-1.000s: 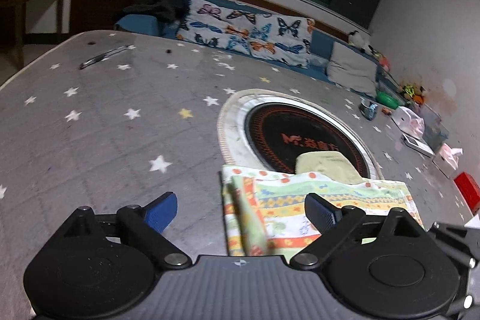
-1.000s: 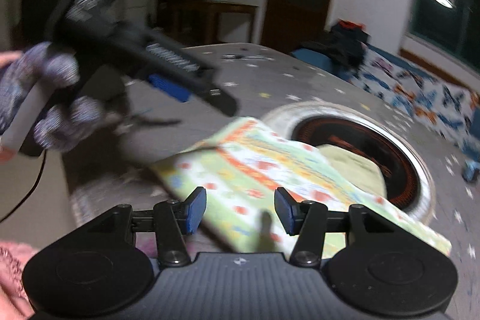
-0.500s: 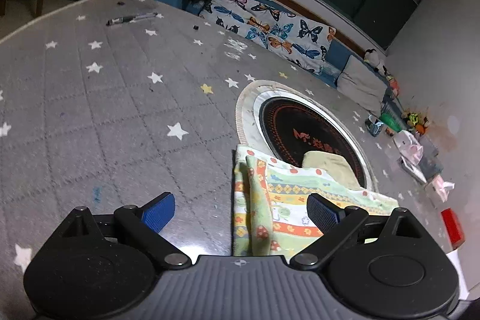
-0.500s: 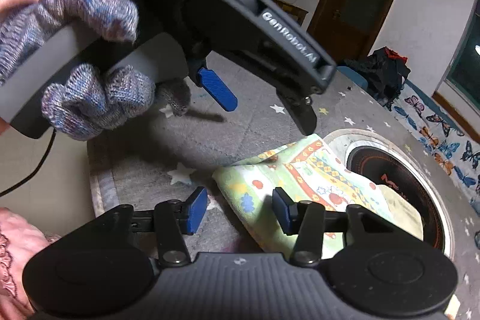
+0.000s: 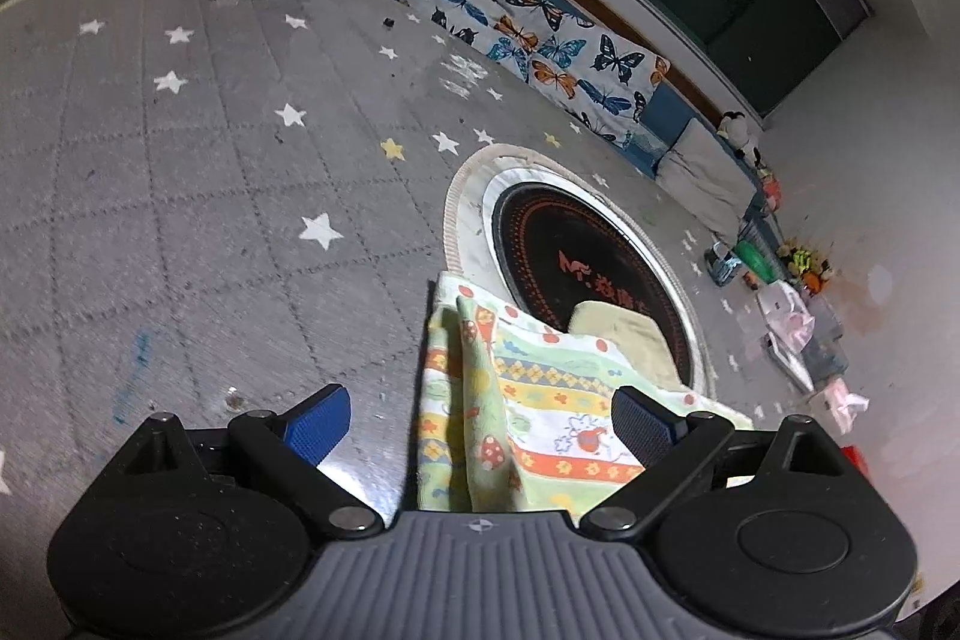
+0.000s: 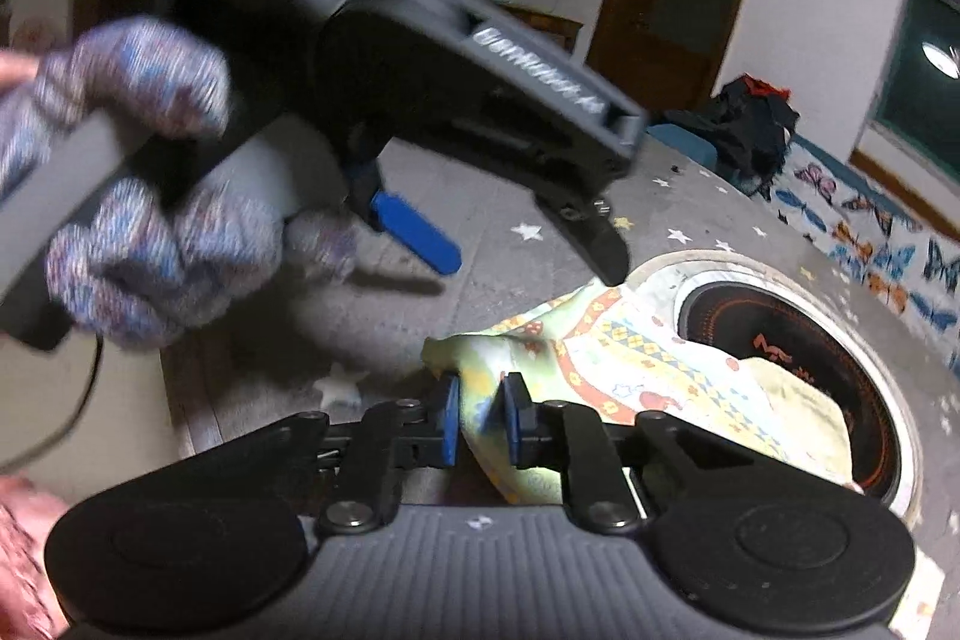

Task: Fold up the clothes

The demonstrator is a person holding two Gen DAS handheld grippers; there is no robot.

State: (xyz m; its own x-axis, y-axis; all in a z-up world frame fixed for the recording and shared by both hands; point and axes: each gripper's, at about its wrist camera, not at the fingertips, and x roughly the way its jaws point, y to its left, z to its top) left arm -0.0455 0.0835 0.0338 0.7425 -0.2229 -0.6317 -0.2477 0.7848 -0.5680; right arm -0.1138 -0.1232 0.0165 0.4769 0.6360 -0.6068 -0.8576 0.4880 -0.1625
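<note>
Two grippers work over one patterned cloth (image 5: 540,400), which lies folded on the grey star-printed table cover (image 5: 180,160), its far end draped onto the round dark hotplate (image 5: 588,256) set into the table. The right gripper (image 6: 483,415) is the nearer one to the near corner: its blue pads are closing with that bunched corner of the cloth between them, and they look to be already pressing on it. The left gripper (image 5: 480,415) hovers spread wide above the cloth's left edge, holding nothing; in the right wrist view it hangs just above the cloth's far corner, carried by a hand in a knitted glove (image 6: 138,196). The cloth's long axis runs from the pinched corner away toward the hotplate, so the fold probably has to travel along that line.
</note>
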